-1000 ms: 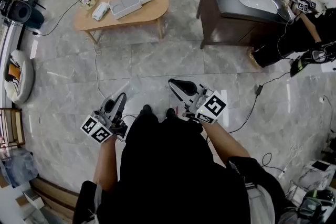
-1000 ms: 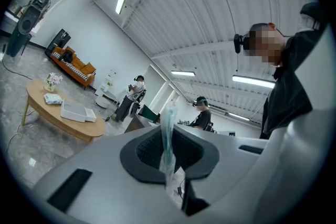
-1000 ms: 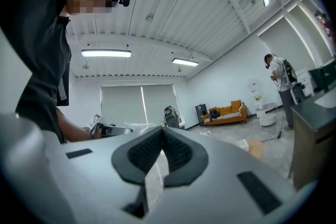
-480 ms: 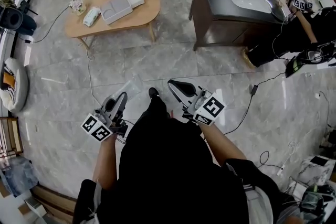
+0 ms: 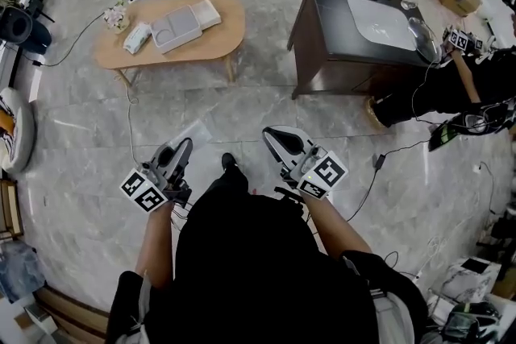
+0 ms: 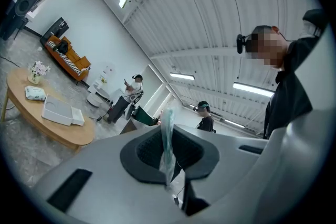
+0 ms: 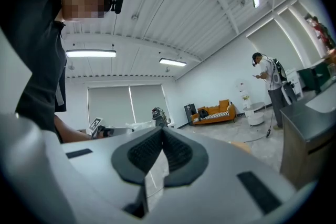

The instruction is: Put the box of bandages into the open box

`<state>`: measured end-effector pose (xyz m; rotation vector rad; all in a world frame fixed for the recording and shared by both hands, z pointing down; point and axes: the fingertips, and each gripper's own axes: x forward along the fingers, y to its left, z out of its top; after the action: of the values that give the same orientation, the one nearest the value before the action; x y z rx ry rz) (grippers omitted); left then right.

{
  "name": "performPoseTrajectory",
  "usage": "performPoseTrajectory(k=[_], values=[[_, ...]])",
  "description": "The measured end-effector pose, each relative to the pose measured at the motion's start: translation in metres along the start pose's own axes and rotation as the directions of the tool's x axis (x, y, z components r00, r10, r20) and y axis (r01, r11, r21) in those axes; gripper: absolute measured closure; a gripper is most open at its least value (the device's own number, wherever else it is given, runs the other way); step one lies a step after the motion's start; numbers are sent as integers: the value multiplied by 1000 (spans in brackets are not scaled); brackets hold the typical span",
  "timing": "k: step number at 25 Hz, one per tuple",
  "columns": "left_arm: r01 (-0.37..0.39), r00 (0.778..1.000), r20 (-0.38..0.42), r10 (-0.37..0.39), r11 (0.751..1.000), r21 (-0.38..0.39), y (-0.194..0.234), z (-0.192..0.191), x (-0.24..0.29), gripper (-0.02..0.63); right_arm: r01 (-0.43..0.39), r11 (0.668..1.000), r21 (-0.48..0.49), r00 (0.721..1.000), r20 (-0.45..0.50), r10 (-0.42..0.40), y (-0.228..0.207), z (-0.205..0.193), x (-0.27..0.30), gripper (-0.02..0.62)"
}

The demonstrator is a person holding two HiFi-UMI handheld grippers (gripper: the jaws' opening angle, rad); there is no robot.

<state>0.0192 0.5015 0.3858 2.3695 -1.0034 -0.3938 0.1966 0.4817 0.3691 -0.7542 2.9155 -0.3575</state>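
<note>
A wooden oval table [image 5: 218, 40] stands far ahead at the upper left. On it lie an open grey box [image 5: 177, 24], a small white box [image 5: 207, 12] touching it, and a pale packet [image 5: 135, 37]. My left gripper [image 5: 184, 147] is held level over the floor, shut on a thin clear plastic bag [image 5: 193, 133]. In the left gripper view that bag [image 6: 167, 149] is pinched between the pads of the left gripper [image 6: 167, 134], with the table [image 6: 79, 136] at the left. My right gripper [image 5: 272, 133] is shut and holds nothing; its tips meet in the right gripper view [image 7: 161, 131].
A dark cabinet [image 5: 322, 52] with a sink [image 5: 379, 20] stands at the right. A person [image 5: 451, 80] crouches beside it with another pair of grippers. Cables [image 5: 137, 125] trail over the marble floor. A speaker [image 5: 16, 24] is at the left edge, flowers [image 5: 117, 12] at the table's end.
Both grippers have travelled across the floor with the walking person, and a foot has stepped forward between them. Table and cabinet have shifted in the head view. The jaws look unchanged.
</note>
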Motion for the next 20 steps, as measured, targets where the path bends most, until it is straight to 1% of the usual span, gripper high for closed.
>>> performPoseTrajectory(k=[7, 14, 17, 20], values=[[-14, 1000, 21, 14, 1000, -10, 61, 48, 36, 569, -21, 1000, -19, 1000, -8, 21, -54, 25, 68, 583], [22, 1000, 23, -22, 999, -28, 120, 84, 84, 569, 19, 1000, -23, 1000, -23, -20, -116, 40, 121, 583], [38, 999, 25, -37, 999, -27, 144, 95, 100, 569, 24, 999, -37, 999, -24, -25, -135, 45, 141, 584], [36, 999, 36, -34, 998, -47, 165, 101, 116, 569, 27, 999, -41, 999, -23, -28, -153, 53, 157, 583]])
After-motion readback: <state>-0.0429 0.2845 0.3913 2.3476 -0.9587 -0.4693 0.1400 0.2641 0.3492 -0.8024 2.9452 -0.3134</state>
